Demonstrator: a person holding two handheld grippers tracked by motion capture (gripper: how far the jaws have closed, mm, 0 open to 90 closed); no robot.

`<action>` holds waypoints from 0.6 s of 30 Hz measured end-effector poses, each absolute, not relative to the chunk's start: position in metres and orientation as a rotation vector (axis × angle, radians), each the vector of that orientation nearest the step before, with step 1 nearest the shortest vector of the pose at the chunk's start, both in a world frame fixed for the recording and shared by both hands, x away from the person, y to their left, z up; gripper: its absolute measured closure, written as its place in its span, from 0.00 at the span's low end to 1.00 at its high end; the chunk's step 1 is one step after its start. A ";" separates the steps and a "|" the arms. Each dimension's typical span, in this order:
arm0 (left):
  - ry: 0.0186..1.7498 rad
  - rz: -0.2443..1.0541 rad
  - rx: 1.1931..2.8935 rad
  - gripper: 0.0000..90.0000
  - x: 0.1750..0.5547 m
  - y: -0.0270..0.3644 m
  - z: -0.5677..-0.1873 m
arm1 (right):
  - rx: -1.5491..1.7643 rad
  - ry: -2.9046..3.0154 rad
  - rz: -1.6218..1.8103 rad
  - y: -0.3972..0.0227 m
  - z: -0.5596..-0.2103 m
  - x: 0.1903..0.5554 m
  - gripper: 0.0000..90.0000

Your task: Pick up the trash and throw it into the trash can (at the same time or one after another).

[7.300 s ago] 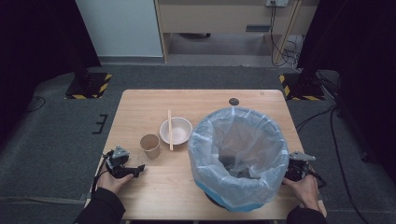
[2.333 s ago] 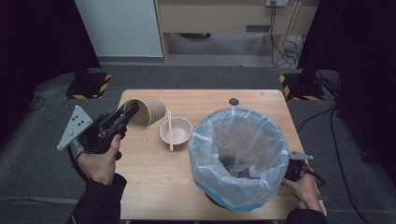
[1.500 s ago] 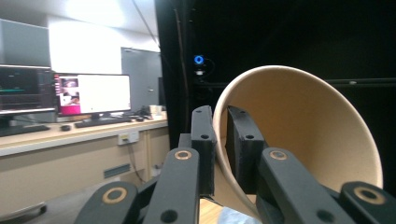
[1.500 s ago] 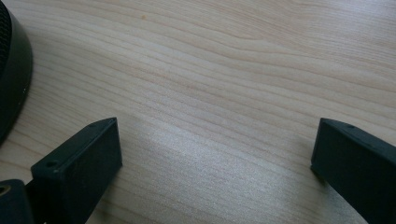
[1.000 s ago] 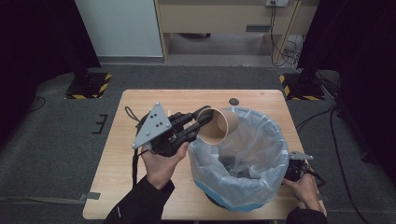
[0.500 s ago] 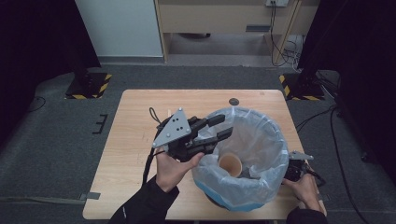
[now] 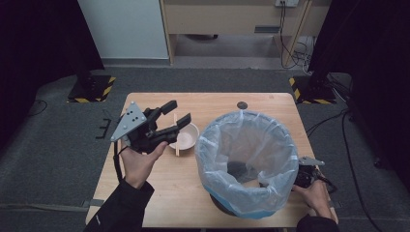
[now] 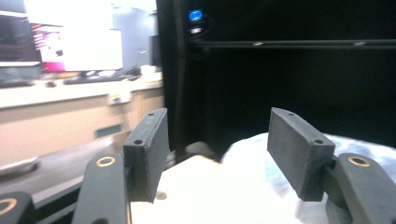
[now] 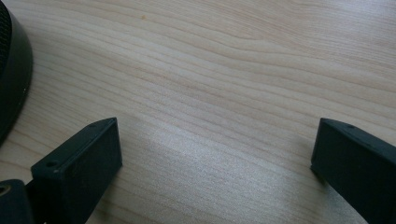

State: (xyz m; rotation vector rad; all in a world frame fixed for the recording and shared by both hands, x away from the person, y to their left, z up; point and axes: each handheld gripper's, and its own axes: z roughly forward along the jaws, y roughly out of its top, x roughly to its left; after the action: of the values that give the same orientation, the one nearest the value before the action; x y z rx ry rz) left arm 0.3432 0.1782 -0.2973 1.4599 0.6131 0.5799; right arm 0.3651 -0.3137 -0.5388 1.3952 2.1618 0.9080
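Note:
My left gripper [image 7: 178, 114] is held in the air over the white bowl [image 7: 189, 137], left of the bin. Its jaws have just been opening and stand open with nothing between them [image 8: 215, 140]. A wooden stick [image 7: 176, 141] lies across the bowl. A brown paper cup [image 7: 247, 184] lies inside the bin, dim through the bag. My right gripper [image 7: 305, 173] rests low on the table behind the bin's right side, open, with bare wood between its pads [image 9: 215, 154].
The bin with its clear plastic liner [image 7: 220, 140] takes up the right half of the wooden table [image 7: 159, 193]. A small black disc [image 7: 241, 105] lies near the far edge. The bin's dark base [image 9: 11, 70] sits just left of my right gripper.
The left gripper let the paper cup go over the bin, and the cup dropped inside. That gripper then drew back left to above the bowl. The right hand stayed put.

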 end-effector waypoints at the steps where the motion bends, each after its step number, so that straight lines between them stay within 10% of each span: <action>1: 0.631 0.586 1.460 0.42 0.346 0.182 -0.301 | 1.395 2.161 0.907 -0.314 -0.539 0.365 0.02; 18: 0.900 0.635 1.564 0.41 0.402 0.202 -0.373 | 1.396 2.162 0.908 -0.314 -0.539 0.365 0.02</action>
State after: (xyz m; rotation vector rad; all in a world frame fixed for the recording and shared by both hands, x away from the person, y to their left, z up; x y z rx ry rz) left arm 0.4023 0.2021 -0.3732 1.5642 0.8997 0.6354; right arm 0.3651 -0.3138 -0.5388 1.3957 2.1616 0.9083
